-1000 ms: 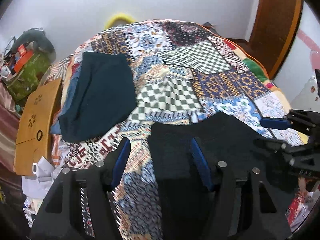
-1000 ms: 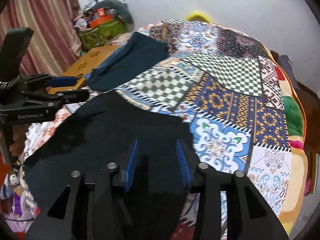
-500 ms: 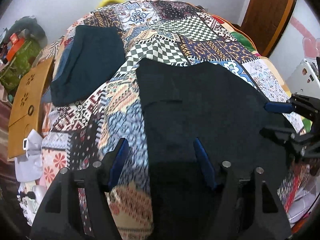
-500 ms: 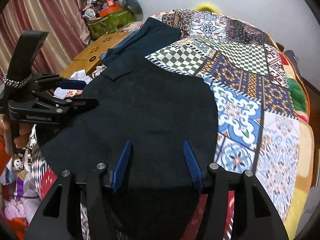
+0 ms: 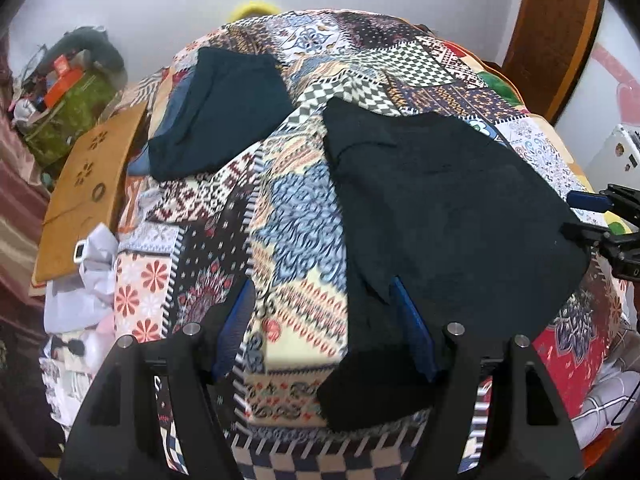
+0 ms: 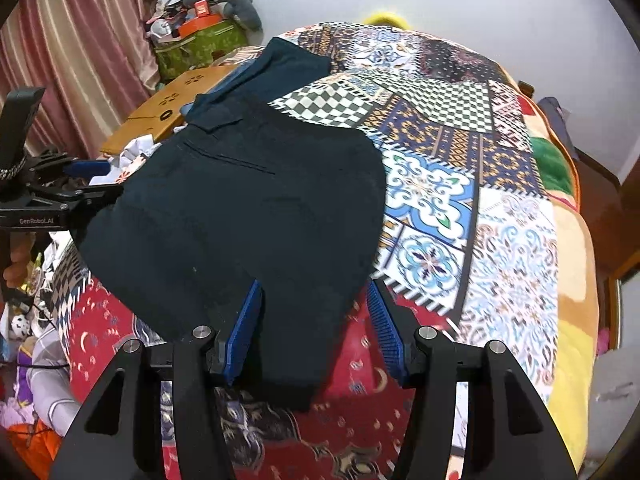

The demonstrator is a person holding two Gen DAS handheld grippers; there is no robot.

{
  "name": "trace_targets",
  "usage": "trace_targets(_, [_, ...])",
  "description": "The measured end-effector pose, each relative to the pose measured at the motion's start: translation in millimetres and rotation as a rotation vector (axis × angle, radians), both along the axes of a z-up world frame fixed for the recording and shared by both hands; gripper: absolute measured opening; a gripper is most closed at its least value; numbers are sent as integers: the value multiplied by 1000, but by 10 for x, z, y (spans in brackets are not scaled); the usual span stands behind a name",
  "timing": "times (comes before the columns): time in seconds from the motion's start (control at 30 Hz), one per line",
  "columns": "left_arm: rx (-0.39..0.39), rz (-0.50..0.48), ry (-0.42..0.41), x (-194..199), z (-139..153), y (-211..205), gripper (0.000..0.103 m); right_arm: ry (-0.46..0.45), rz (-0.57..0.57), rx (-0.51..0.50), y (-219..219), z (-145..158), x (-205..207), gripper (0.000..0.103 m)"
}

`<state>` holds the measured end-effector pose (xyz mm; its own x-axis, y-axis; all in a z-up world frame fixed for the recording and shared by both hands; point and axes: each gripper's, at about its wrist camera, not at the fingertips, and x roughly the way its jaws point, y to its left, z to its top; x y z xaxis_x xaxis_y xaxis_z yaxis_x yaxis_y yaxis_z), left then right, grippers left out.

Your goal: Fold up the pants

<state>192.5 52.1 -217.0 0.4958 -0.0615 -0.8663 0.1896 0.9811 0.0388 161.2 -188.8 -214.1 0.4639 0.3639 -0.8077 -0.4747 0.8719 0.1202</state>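
**Left wrist and right wrist views: pants flat on the quilt, both tongs parted**

Left wrist view gives me my left gripper (image 5: 326, 332) with its blue pads spread wide. Its jaws have just been opening, and nothing is pinched; the near corner of the black pants (image 5: 440, 216) lies between them, loose, by the right pad. The pants are spread flat on the patchwork quilt (image 5: 296, 216), their near edge drooping over the bed's front.

Right wrist view shows my right gripper (image 6: 314, 328), jaws likewise freshly opened, astride the pants' (image 6: 248, 216) hanging near edge without pressing it. A folded dark teal garment (image 6: 288, 68) lies farther back on the quilt (image 6: 460, 200), just beyond the pants' far corner. A wooden board (image 6: 168, 110) sits beside the bed.
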Motion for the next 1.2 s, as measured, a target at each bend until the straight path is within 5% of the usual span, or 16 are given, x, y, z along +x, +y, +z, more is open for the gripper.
trace_targets(0.5, [-37,61,-78,55,373,128,72,-65,-88,-52,-327,147,-150,51])
trace_targets(0.73, [-71,26,-108,280,510,-61,87,-146,-87,-1,-283,339,-52,68])
trace_targets(0.9, [-118,-3,-19,533,312,-216,89,-134,-79,50,-207,302,120,77])
trace_targets(1.2, [-211,-6,206,986,-208,-231,89,145,-67,209,-142,-173,574,77])
